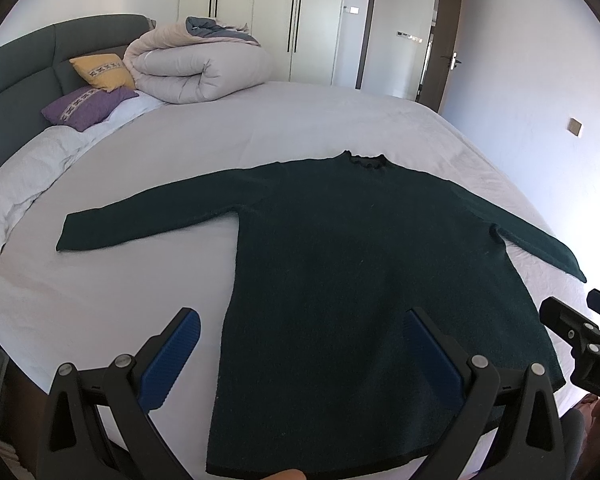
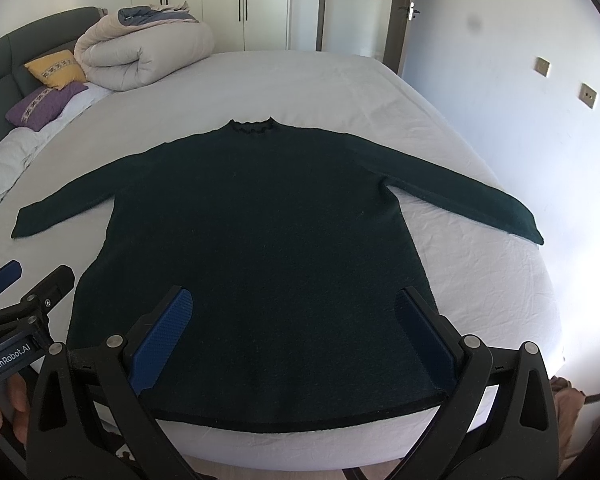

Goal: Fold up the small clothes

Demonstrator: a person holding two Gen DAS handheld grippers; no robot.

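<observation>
- No fold is made yet: the dark green sweater point(image 2: 260, 248) lies flat and face-up on the bed point(image 2: 460, 280), both sleeves spread out to the sides, collar pointing away toward the far edge, hem nearest the cameras.
- All of the folding appears to remain, by my judgement: sleeves inward, then the body doubled over.
- Both tools are released. The left gripper point(image 1: 300, 364) hangs with its jaws spread wide above the sweater's left hem area, gripping nothing; the right gripper point(image 2: 296, 340) hangs likewise, jaws apart over the lower body of the garment, empty.
- Each gripper has black frame arms and blue ribbed pads point(image 2: 160, 344).
- Knit of the sweater looks thick and slightly fuzzy, with a small ruffled collar point(image 2: 252, 126) and a darker band along the hem point(image 2: 300, 424); it should drape softly and hold a crease poorly, I judge.
- Sheet on the bed is pale, thin and lightly wrinkled.
- Near the headboard sit a rolled, puffy duvet point(image 2: 140, 56), a yellow cushion point(image 2: 56, 68) and a purple cushion point(image 2: 44, 104).
</observation>
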